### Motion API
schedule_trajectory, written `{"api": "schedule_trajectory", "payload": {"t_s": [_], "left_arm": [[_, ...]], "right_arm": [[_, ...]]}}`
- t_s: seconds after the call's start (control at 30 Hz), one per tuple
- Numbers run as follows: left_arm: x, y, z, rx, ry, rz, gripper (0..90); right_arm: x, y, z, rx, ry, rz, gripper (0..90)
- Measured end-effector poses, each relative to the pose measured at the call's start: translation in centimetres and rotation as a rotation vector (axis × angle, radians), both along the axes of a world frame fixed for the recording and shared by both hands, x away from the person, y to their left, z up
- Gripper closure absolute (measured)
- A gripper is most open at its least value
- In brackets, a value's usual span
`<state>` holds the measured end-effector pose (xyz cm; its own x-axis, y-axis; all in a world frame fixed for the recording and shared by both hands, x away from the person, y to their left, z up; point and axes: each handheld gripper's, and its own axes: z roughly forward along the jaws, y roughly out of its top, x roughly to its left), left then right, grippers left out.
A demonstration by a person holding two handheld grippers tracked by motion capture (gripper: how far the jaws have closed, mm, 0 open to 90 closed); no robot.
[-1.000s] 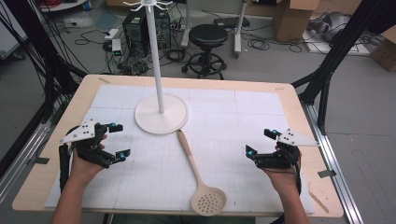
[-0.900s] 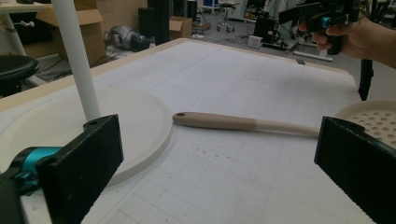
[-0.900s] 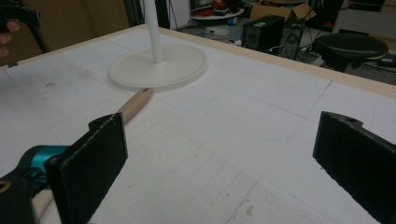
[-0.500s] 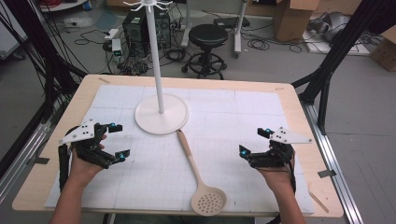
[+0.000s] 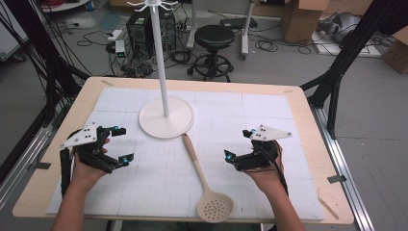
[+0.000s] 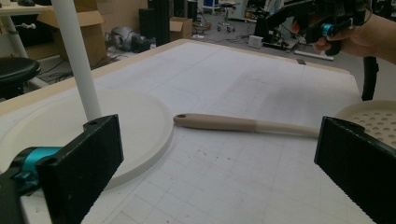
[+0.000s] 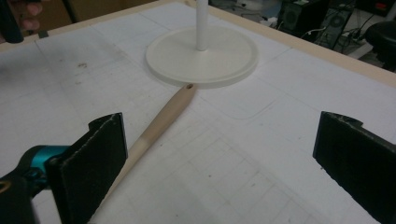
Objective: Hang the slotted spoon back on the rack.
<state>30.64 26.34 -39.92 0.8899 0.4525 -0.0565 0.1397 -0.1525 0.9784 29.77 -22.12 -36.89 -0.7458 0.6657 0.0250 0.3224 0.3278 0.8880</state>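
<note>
White mat (image 5: 269, 120) bears one spoon (image 5: 204, 183) (two hand-held grippers apart).

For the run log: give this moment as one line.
left gripper: open, empty | right gripper: open, empty, nearest spoon | spoon: flat on mat, between grippers | stand: upright

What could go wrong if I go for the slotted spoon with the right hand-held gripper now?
1. The slotted spoon lies flat on the mat, so the open right hand-held gripper may scrape the mat or skid the thin handle aside.
2. The handle tip sits right at the stand base; a push along the spoon could jam it there.
3. The tall stand pole may get knocked when lifting.
</note>
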Motion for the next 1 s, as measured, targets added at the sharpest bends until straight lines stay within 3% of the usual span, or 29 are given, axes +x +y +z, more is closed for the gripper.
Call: {"api": "schedule_trajectory", "payload": {"t_s": [0.23, 0.7, 0.77, 1.0], "left_arm": [[0.2, -0.1, 0.0, -0.001, 0.002, -0.002, 1.7], [0.4, 0.0, 0.2, -0.013, -0.007, -0.002, 1.7], [0.4, 0.1, 0.2, -0.02, -0.005, -0.003, 1.6], [0.3, 0.1, 0.3, -0.021, -0.01, -0.001, 1.7]], "right_arm": [[0.9, 2.3, 0.3, -0.032, 0.031, 0.033, 1.7], [2.5, 6.6, -0.4, -0.167, 0.132, 0.099, 7.8], [2.8, 7.2, -0.6, -0.188, 0.157, 0.114, 15.0], [3.9, 9.3, -2.0, -0.263, 0.247, 0.134, 15.3]]}}
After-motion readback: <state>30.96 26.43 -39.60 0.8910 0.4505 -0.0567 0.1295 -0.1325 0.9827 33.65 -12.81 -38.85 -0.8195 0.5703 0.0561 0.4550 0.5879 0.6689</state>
